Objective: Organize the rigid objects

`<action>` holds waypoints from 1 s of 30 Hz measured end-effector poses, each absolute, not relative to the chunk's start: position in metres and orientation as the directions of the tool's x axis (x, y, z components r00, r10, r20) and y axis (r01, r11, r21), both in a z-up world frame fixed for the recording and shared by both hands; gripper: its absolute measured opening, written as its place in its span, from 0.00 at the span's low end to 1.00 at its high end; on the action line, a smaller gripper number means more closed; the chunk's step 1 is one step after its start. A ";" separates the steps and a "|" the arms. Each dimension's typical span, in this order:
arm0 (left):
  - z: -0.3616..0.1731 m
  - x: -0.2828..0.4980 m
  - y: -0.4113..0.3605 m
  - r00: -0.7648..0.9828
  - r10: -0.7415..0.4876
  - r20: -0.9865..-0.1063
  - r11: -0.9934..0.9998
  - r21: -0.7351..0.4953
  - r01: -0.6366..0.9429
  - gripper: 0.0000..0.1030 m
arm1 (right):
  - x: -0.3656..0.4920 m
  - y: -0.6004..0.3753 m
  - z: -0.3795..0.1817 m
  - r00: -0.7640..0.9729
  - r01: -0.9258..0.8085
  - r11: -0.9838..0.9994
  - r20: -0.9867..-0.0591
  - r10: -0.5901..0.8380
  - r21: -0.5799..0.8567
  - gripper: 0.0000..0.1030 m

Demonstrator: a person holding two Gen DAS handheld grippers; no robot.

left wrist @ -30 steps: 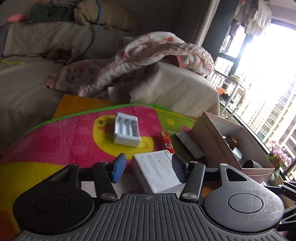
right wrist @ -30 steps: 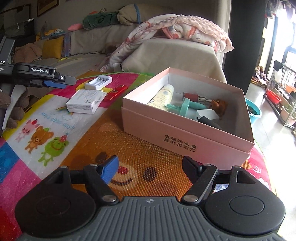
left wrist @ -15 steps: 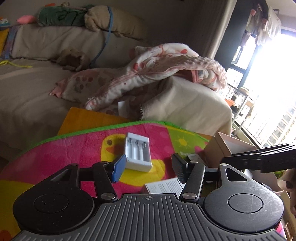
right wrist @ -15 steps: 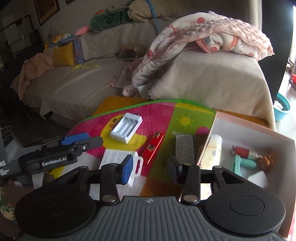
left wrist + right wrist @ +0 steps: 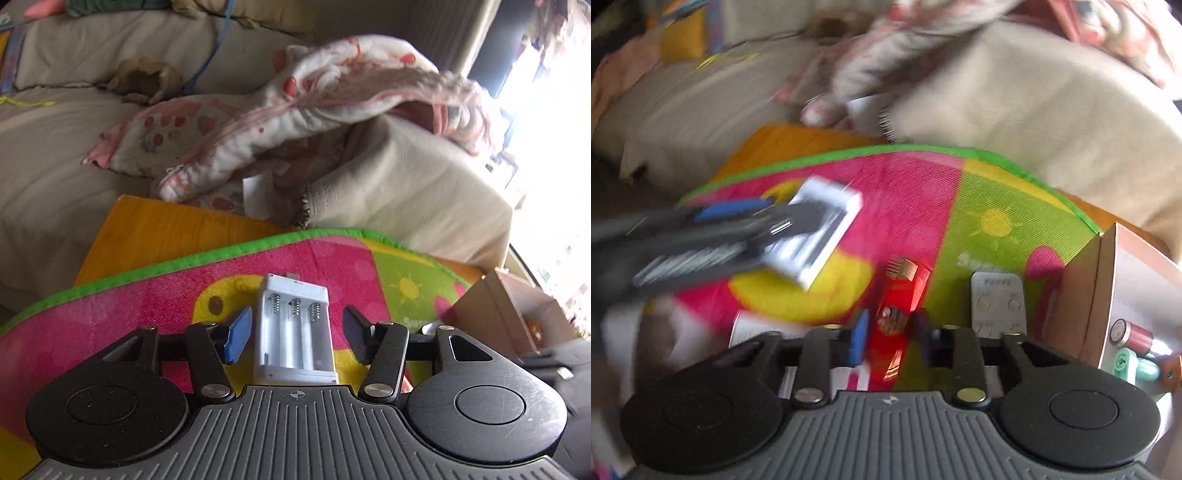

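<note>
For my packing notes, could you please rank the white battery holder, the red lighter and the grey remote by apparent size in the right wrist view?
1. White battery holder, though motion-blurred.
2. Red lighter and grey remote: too alike to rank, both partly hidden by the right gripper.

The right gripper point(image 5: 892, 341) straddles a red lighter point(image 5: 899, 295) on the mat point(image 5: 979, 192); a remote point(image 5: 997, 301) lies beside it.

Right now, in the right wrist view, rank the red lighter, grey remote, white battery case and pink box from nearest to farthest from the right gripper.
1. Red lighter, between the right gripper fingers.
2. Grey remote, just right of them.
3. Pink box, far right, and white battery case, upper left: too close to call.
</note>
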State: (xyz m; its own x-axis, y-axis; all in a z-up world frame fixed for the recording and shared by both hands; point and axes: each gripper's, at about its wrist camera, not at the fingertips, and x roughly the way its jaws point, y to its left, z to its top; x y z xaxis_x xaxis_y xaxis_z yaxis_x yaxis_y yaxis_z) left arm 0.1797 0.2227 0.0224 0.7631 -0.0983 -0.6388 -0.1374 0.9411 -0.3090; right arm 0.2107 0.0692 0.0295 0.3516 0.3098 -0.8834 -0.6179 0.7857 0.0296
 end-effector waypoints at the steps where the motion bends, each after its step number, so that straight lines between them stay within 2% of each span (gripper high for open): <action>1: 0.021 0.183 0.219 0.757 -0.094 -0.646 0.947 -0.293 -0.132 0.57 | 0.202 0.065 0.030 0.336 -0.636 0.770 -0.885 0.324 0.041 0.22; 3: 0.019 0.184 0.210 0.754 -0.085 -0.651 0.961 -0.252 -0.109 0.52 | 0.180 0.057 0.031 0.318 -0.672 0.739 -0.885 0.340 0.043 0.22; 4: 0.018 0.181 0.206 0.753 -0.088 -0.653 0.968 -0.236 -0.091 0.41 | 0.168 0.051 0.031 0.319 -0.689 0.724 -0.884 0.341 0.031 0.22; 5: 0.017 0.176 0.202 0.746 -0.107 -0.658 0.970 -0.235 -0.068 0.25 | 0.155 0.044 0.031 0.315 -0.705 0.709 -0.885 0.342 0.023 0.22; 6: 0.016 0.169 0.200 0.740 -0.136 -0.659 0.967 -0.251 -0.045 0.23 | 0.145 0.035 0.032 0.303 -0.719 0.694 -0.888 0.347 0.026 0.22; 12: 0.013 0.099 0.176 0.714 -0.275 -0.644 0.943 -0.327 0.068 0.22 | 0.104 -0.011 0.047 0.240 -0.771 0.636 -0.909 0.341 0.035 0.22; 15: 0.014 0.070 0.168 0.696 -0.313 -0.646 0.933 -0.348 0.097 0.22 | 0.119 -0.022 0.076 0.309 -0.734 0.678 -0.865 0.396 0.048 0.23; 18: 0.015 0.051 0.165 0.693 -0.317 -0.648 0.929 -0.358 0.092 0.22 | 0.158 -0.015 0.096 0.377 -0.665 0.745 -0.839 0.392 0.050 0.27; 21: 0.020 0.035 0.170 0.726 -0.275 -0.631 0.934 -0.355 0.046 0.23 | 0.209 0.012 0.093 0.423 -0.588 0.809 -0.847 0.322 0.014 0.27; 24: 0.028 0.021 0.179 0.765 -0.252 -0.593 0.929 -0.369 0.020 0.23 | 0.248 0.046 0.072 0.499 -0.546 0.827 -0.844 0.194 -0.132 0.27; 28: 0.034 0.009 0.188 0.793 -0.257 -0.552 0.916 -0.401 0.018 0.23 | 0.292 0.069 0.047 0.454 -0.490 0.861 -0.883 0.122 -0.133 0.26; 30: 0.033 0.006 0.190 0.797 -0.262 -0.544 0.913 -0.408 0.022 0.23 | 0.300 0.081 0.037 0.481 -0.492 0.846 -0.874 0.066 -0.207 0.22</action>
